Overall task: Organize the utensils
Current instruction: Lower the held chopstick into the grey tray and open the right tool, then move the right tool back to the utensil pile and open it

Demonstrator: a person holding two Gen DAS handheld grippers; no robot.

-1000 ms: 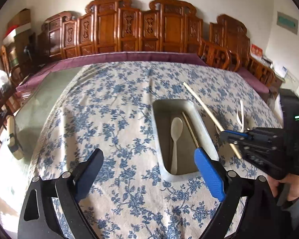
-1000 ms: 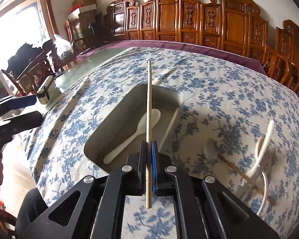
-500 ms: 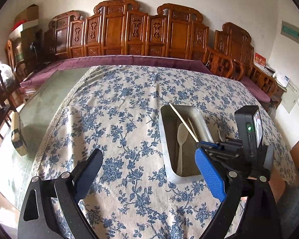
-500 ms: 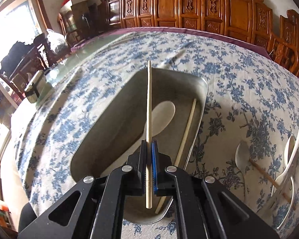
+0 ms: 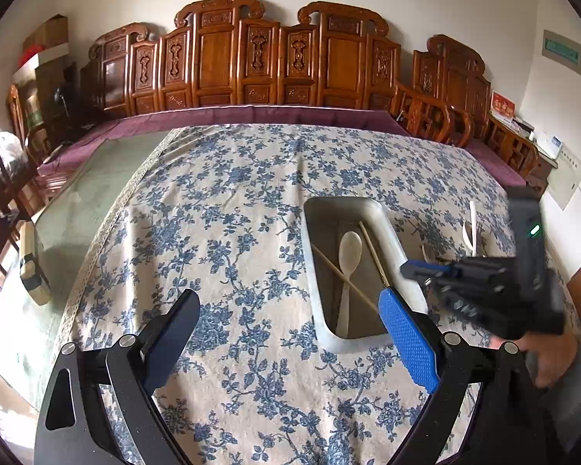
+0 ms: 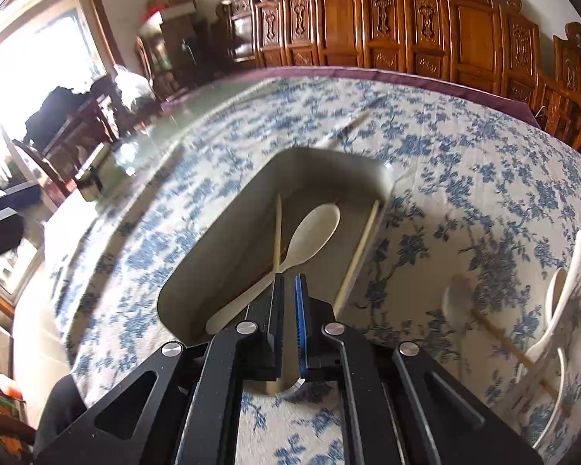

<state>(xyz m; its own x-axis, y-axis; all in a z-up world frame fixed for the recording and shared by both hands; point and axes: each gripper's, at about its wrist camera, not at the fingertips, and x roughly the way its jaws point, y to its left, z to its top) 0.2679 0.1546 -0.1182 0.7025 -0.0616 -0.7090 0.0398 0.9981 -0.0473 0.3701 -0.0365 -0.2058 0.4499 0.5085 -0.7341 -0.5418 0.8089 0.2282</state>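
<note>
A metal tray (image 5: 391,228) (image 6: 220,248) sits on the blue-flowered tablecloth. In it lie a pale spoon (image 5: 348,252) (image 6: 313,228) and two chopsticks. One chopstick (image 5: 329,263) (image 6: 277,228) crosses the spoon's handle and the other (image 5: 372,250) (image 6: 362,248) lies along the right wall. My right gripper (image 6: 289,277) (image 5: 406,271) hovers over the tray's near right corner, its jaws nearly together with nothing between them. The left gripper (image 5: 288,298) stands wide open and empty above the cloth, left of the tray.
Loose white spoons (image 6: 561,302) (image 5: 472,224) and another chopstick (image 6: 503,345) lie on the cloth right of the tray. Bare glass tabletop with a small box (image 5: 33,271) is at the left. Carved wooden chairs (image 5: 220,58) line the far side. A hand (image 5: 550,356) holds the right gripper.
The chopstick that the right gripper gripped above the tray now lies in the tray across the spoon. The right gripper is empty and has drawn back toward the tray's near corner.
</note>
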